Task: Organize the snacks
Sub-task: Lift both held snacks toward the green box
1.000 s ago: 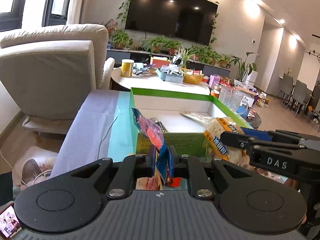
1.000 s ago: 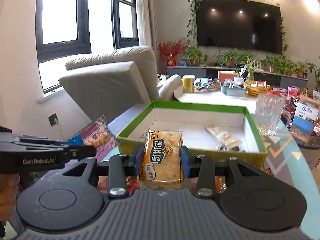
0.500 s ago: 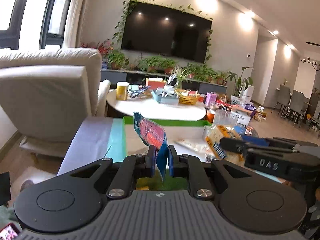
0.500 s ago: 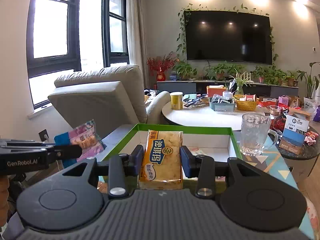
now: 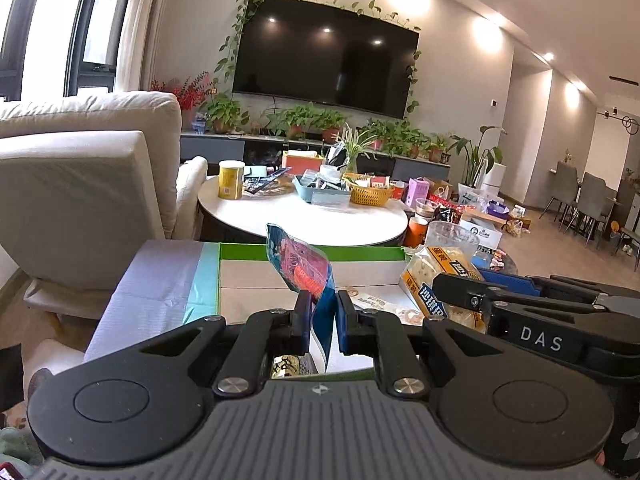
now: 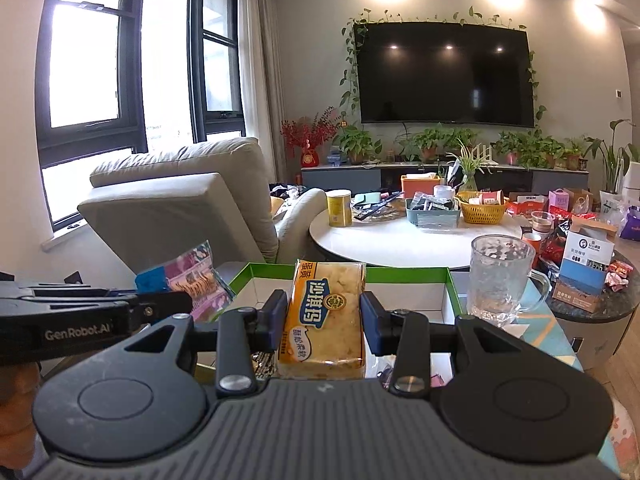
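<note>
With the left gripper [image 5: 323, 322] clenched on the pouch [image 5: 298, 266] and the right gripper [image 6: 323, 322] clenched on the cake [image 6: 323, 320], both held above the box [image 6: 408, 274], each should lower flat before release.

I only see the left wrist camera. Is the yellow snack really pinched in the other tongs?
Observer: Yes. The right wrist view shows the right tongs shut on the yellow cake pack, upright between both pads.
Child: Does that glass have a handle?
Observer: Yes, the glass mug has one on its right side, and it stands outside the green box.
Child: What's on my packet's other side?
Observer: The blue packet looks purple and pink there.
</note>
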A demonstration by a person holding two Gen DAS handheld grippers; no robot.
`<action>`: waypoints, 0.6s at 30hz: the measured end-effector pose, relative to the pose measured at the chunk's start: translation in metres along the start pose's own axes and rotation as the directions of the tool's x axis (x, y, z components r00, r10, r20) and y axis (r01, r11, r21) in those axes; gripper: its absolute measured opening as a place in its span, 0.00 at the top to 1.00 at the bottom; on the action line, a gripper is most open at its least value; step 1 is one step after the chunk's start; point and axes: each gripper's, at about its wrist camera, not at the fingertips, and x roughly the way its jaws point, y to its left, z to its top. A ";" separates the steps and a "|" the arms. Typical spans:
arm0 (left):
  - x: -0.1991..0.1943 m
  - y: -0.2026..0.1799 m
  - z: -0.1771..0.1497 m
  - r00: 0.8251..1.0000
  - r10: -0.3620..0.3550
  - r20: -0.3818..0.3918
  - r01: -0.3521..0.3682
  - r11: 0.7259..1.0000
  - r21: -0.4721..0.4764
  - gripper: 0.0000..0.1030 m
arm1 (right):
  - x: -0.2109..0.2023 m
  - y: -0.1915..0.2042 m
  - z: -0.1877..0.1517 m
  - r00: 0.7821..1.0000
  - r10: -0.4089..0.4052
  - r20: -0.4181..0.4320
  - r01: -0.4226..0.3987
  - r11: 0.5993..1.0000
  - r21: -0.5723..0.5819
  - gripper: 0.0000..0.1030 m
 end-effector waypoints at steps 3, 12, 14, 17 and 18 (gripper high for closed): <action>0.014 0.001 0.002 1.000 0.004 -0.014 -0.004 1.000 -0.002 0.89 | 0.008 -0.003 0.000 1.000 0.005 -0.007 -0.005 1.000 -0.002 0.59; 0.061 0.004 0.011 0.999 0.008 -0.044 -0.009 1.000 -0.026 0.89 | 0.041 -0.018 0.000 0.999 -0.004 -0.048 0.005 1.000 0.013 0.59; 0.070 0.004 0.011 0.999 0.006 -0.053 -0.007 1.000 -0.030 0.89 | 0.049 -0.022 0.001 0.998 -0.011 -0.055 0.013 1.000 0.023 0.59; 0.080 0.006 0.011 0.998 0.005 -0.066 -0.007 0.999 -0.033 0.89 | 0.057 -0.027 0.002 0.998 -0.021 -0.064 0.023 0.999 0.036 0.59; 0.084 0.007 0.010 0.997 0.004 -0.072 -0.007 0.999 -0.033 0.89 | 0.060 -0.028 0.002 0.997 -0.026 -0.067 0.028 0.999 0.039 0.59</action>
